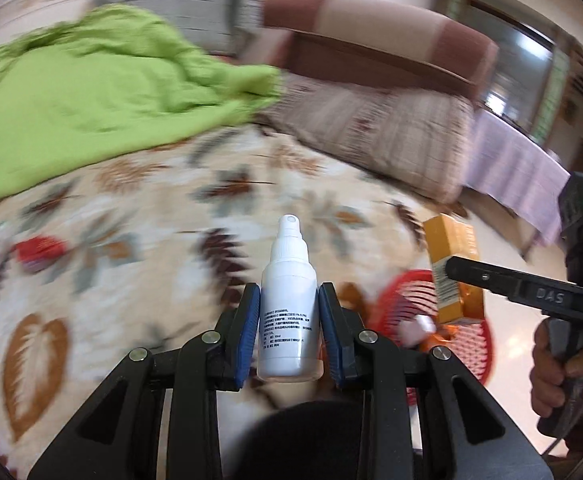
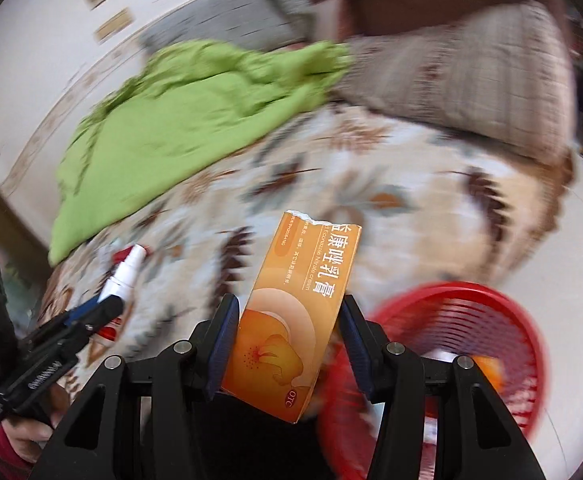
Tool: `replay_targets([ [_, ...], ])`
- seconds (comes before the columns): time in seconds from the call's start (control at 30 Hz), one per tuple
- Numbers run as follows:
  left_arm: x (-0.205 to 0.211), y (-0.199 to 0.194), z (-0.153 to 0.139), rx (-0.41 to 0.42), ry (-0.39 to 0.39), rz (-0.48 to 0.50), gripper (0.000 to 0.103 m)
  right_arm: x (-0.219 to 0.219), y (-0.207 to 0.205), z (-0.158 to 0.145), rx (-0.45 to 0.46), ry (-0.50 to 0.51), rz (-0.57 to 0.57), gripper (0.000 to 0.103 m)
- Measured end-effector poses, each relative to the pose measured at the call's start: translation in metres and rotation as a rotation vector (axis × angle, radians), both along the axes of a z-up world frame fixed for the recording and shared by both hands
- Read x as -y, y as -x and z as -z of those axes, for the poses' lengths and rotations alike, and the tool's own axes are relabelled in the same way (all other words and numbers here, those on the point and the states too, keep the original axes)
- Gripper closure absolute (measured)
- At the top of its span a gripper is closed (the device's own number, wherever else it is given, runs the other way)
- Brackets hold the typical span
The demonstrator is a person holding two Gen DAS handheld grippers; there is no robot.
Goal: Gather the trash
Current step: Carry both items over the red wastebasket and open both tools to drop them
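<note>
Spray bottle [image 1: 288,304], white and upright, sits pinched between the blue pads of the left gripper [image 1: 289,312], held above the leaf-patterned bedspread [image 1: 131,240]. Beside it, the right gripper [image 2: 287,332] clamps an orange carton [image 2: 291,312] with a torn top end, fingers pressed against both its sides. Just past the bedspread's edge stands a red basket [image 2: 471,328] with some items inside. Farther up the bedspread lies a crumpled green cloth [image 1: 91,92].

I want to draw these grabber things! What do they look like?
Each gripper is black plastic with two fingers tipped by blue ribbed pads, joined by silver round bolts. The right gripper has raised letters on its finger and a green light. The left hand shows a dark red sleeve.
</note>
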State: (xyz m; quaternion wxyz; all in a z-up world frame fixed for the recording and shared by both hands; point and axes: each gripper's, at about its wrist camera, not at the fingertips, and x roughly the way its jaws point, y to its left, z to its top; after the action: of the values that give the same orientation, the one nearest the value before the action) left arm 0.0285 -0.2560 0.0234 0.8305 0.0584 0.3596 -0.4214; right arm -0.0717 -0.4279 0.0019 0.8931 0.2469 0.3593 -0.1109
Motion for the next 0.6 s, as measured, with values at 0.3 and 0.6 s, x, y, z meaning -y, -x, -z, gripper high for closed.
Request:
replay_targets([
  [0.3, 0.097, 0.047, 0.02, -0.089, -0.042, 0.22, 0.074, 0.058, 0.071, 0.011, -0.055, -0.015, 0.158, 0.047],
  [0.6, 0.111, 0.05, 0.023, -0.132, -0.044, 0.243, 0.052, 0.081, 0.086, 0.033, -0.126, -0.059, 0.195, 0.039],
])
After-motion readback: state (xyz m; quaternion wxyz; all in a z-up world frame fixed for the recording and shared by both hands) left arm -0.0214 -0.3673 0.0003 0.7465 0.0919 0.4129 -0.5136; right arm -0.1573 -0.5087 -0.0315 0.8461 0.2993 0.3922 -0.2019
